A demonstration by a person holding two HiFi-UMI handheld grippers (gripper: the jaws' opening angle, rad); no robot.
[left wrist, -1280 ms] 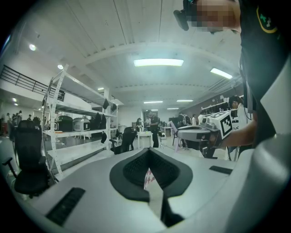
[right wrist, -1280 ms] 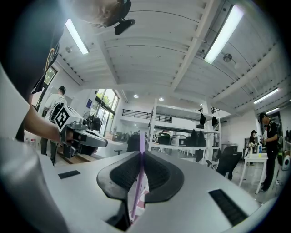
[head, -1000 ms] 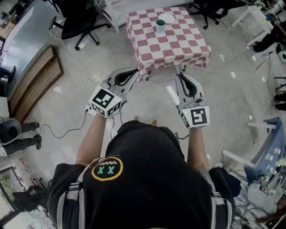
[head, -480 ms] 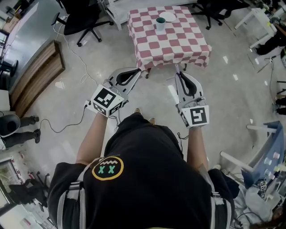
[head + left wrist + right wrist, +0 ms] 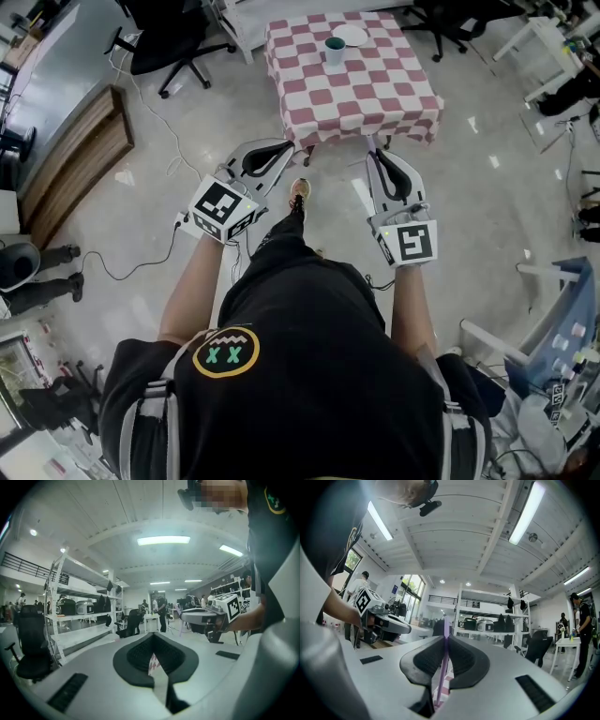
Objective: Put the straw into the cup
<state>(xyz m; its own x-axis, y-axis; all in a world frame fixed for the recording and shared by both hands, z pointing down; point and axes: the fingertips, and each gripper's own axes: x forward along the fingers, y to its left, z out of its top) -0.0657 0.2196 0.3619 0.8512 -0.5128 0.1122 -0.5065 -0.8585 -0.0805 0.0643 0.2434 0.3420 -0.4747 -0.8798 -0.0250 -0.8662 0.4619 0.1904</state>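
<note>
A teal cup (image 5: 335, 51) stands at the far side of a small table with a red-and-white checked cloth (image 5: 361, 94), some way ahead of me. Beside the cup lies a white plate (image 5: 352, 37). My right gripper (image 5: 374, 152) (image 5: 444, 639) is held out level in front of the body, shut on a thin purple straw (image 5: 442, 667) that runs up between its black pads. My left gripper (image 5: 287, 148) (image 5: 153, 641) is held level beside it, its jaws closed with nothing between them. Both are short of the table's near edge.
A black office chair (image 5: 169, 42) stands at the back left, and a wooden platform (image 5: 75, 159) lies at the left. A cable (image 5: 141, 262) trails over the floor. White furniture (image 5: 544, 56) stands at the right. The person's shoe (image 5: 300, 190) is stepped forward between the grippers.
The person has stepped toward the table; a foot now shows ahead between the grippers. Both grippers keep their pose, the right still on the straw.
</note>
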